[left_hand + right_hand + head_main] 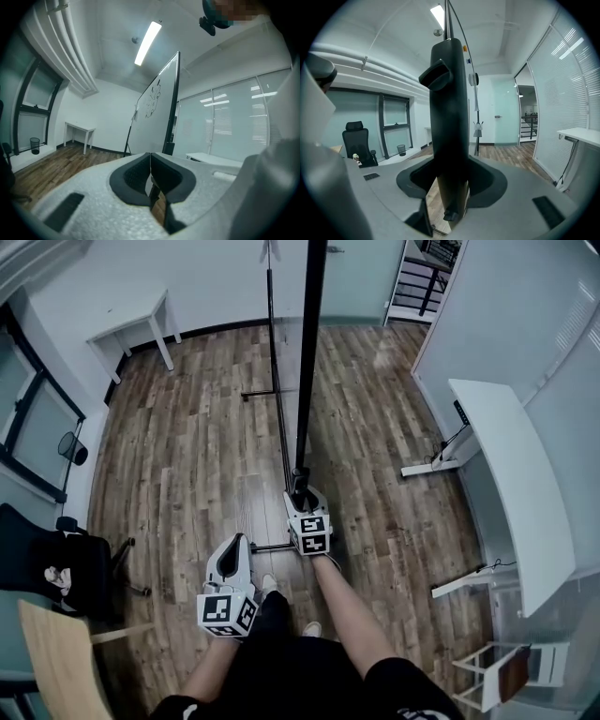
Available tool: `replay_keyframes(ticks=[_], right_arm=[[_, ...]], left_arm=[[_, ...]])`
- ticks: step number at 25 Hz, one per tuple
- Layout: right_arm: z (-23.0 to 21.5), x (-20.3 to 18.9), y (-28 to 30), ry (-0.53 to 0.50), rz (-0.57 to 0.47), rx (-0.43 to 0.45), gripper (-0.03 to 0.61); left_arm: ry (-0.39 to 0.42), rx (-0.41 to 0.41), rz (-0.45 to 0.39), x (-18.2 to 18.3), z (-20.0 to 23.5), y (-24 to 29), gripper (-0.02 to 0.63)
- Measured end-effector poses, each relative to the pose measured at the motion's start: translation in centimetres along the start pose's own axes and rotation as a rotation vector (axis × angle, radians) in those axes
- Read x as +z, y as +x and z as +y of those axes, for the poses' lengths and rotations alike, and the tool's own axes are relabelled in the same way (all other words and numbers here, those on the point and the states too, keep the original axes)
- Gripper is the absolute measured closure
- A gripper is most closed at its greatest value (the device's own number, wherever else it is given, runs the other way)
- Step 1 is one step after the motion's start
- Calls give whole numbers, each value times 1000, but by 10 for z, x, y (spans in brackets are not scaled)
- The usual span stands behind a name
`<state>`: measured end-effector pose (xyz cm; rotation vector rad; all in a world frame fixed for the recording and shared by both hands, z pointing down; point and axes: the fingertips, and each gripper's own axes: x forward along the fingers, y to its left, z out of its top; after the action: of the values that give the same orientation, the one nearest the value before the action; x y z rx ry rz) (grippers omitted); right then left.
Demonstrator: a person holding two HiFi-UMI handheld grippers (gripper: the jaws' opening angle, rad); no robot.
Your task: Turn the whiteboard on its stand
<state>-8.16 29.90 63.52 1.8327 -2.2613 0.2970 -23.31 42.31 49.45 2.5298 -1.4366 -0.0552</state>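
In the head view the whiteboard (310, 352) stands edge-on, a tall black bar rising from the wooden floor ahead of me. My right gripper (300, 487) is shut on the lower end of that black side upright (450, 117), which fills the gap between its jaws; a black knob (436, 75) sticks out higher up. My left gripper (233, 547) hangs free, lower and to the left, shut with nothing in it. The left gripper view has its pads meeting (150, 161) and the white board face (154, 105) with a small drawing beyond.
The stand's thin far leg and foot (274, 390) lie behind the board. A long white desk (511, 484) runs along the right, and a small white table (141, 320) stands at the back left. An office chair (56, 559) and a wooden chair (61, 652) are at the left. My legs (347, 615) are below.
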Motion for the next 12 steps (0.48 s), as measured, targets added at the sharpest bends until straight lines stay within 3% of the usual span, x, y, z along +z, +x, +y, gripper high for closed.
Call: replay_keyframes(ticks=[12], right_arm=[[27, -17, -55, -16, -9, 4, 394]], left_arm=[[7, 12, -21, -5, -24, -49, 595]])
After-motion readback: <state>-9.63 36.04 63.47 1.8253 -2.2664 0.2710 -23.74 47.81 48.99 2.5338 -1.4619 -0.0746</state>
